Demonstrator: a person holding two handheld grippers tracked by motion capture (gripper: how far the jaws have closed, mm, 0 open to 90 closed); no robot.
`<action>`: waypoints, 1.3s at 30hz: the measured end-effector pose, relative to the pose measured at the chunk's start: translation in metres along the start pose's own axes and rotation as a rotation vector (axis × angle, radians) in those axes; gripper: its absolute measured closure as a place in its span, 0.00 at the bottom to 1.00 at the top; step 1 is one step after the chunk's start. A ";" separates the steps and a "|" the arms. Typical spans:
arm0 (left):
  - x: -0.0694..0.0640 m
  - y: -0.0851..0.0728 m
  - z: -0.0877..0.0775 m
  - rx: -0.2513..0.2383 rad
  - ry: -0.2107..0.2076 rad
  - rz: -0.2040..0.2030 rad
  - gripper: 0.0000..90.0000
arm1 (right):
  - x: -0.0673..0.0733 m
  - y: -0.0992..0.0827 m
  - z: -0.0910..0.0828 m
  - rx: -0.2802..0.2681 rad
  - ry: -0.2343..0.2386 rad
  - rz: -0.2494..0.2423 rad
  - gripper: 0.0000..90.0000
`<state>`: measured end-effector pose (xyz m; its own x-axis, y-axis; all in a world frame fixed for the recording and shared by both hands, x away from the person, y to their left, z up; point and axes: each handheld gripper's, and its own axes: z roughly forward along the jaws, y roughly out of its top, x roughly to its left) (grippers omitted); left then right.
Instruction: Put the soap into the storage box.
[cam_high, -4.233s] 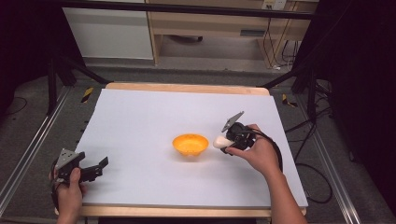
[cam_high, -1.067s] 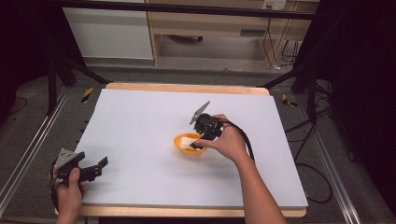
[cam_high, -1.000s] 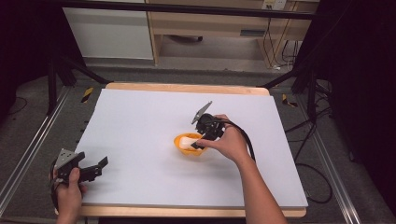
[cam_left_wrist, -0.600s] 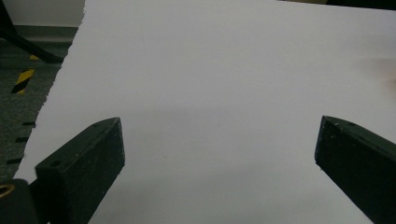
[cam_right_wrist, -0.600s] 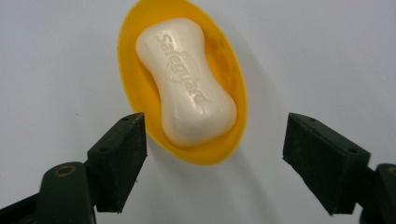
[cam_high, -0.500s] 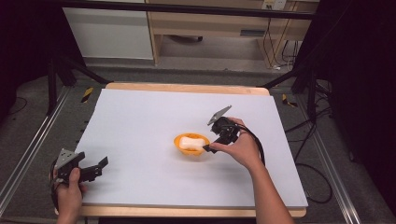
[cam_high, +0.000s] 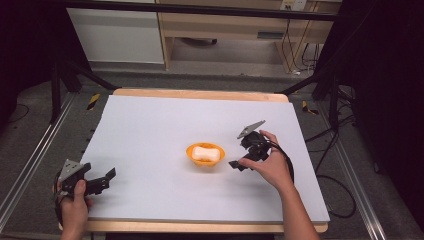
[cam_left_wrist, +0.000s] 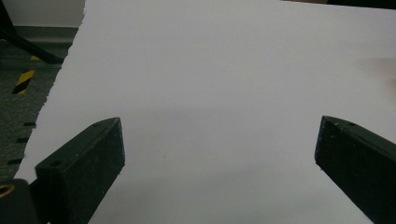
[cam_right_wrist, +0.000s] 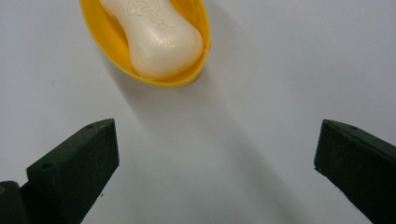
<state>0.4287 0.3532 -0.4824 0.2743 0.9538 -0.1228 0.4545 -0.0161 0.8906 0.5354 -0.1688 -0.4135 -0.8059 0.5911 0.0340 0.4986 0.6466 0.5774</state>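
A dim room surrounds a bench (cam_high: 150, 125) covered by a pale sheet, with a light wooden edge showing at the far and near sides. Beyond it stand pale cabinets and a wooden desk, and dark stands and cables flank the bench on both sides; the corners of the room are too dark to make out.

A small orange bowl (cam_high: 205, 155) sits near the middle of the bench, and a white bar of soap (cam_high: 204, 152) lies inside it. In the right gripper view the bowl (cam_right_wrist: 116, 51) is cut off by the top edge, so only its nearer part and one rounded end of the soap (cam_right_wrist: 156, 39) show. Raised lettering on the soap is only partly legible.

The right gripper (cam_high: 239, 164) rests low over the bench just to the right of the bowl, held in the person's right hand (cam_high: 267, 167), pointing toward the bowl. Its fingers (cam_right_wrist: 74, 165) have just been opening and now stand wide apart with nothing between them, only bare sheet. They touch neither bowl nor soap.

The left gripper (cam_high: 107, 176) is at the near left corner of the bench, held in the left hand (cam_high: 75, 200), well apart from the bowl. Its fingers (cam_left_wrist: 81, 168) are also spread wide and empty over the bare sheet. In the left gripper view, the far right edge has a faint blur that cannot be identified.
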 end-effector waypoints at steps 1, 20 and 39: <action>0.000 0.000 0.000 0.000 0.000 0.000 0.01 | -0.001 -0.003 -0.001 -0.002 0.002 0.003 0.01; 0.000 0.000 0.000 0.000 0.004 0.007 0.01 | -0.010 -0.056 -0.010 -0.045 -0.032 0.066 0.01; 0.000 0.000 0.000 0.003 0.004 0.008 0.01 | -0.020 -0.098 -0.024 -0.103 -0.070 0.095 0.01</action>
<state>0.4288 0.3526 -0.4823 0.2749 0.9547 -0.1136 0.4548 -0.0250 0.8902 0.4947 -0.2553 -0.4508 -0.7309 0.6814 0.0373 0.5328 0.5356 0.6552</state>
